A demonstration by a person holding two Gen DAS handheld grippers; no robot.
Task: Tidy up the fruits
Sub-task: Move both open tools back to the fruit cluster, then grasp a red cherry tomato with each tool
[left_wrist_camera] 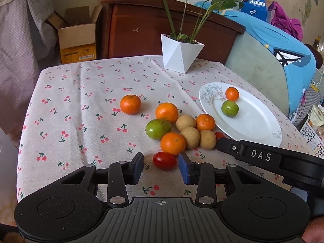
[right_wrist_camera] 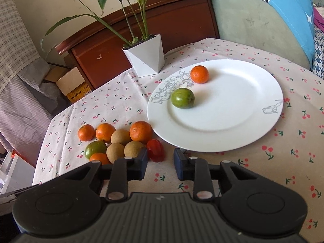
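Note:
A white plate [left_wrist_camera: 253, 121] [right_wrist_camera: 232, 109] holds one small orange [right_wrist_camera: 199, 74] and one green fruit [right_wrist_camera: 182, 97]. Left of it, a loose pile lies on the cloth: several oranges [left_wrist_camera: 166, 112], a green fruit [left_wrist_camera: 158, 128], three tan round fruits [left_wrist_camera: 190, 137] and red tomatoes. My left gripper [left_wrist_camera: 161, 167] is open, its fingers on either side of a red tomato [left_wrist_camera: 164, 160] without closing on it. My right gripper [right_wrist_camera: 160, 163] is open and empty, with another red tomato [right_wrist_camera: 155, 149] just ahead of its left finger [right_wrist_camera: 141, 162]. The right gripper's body [left_wrist_camera: 269, 158] shows in the left wrist view.
A white faceted planter [left_wrist_camera: 181, 54] [right_wrist_camera: 145, 57] with tall leaves stands at the table's far edge. A wooden cabinet [left_wrist_camera: 154, 24] and a cardboard box [left_wrist_camera: 78, 36] are behind. A green chair with blue cloth [left_wrist_camera: 269, 52] is at the right.

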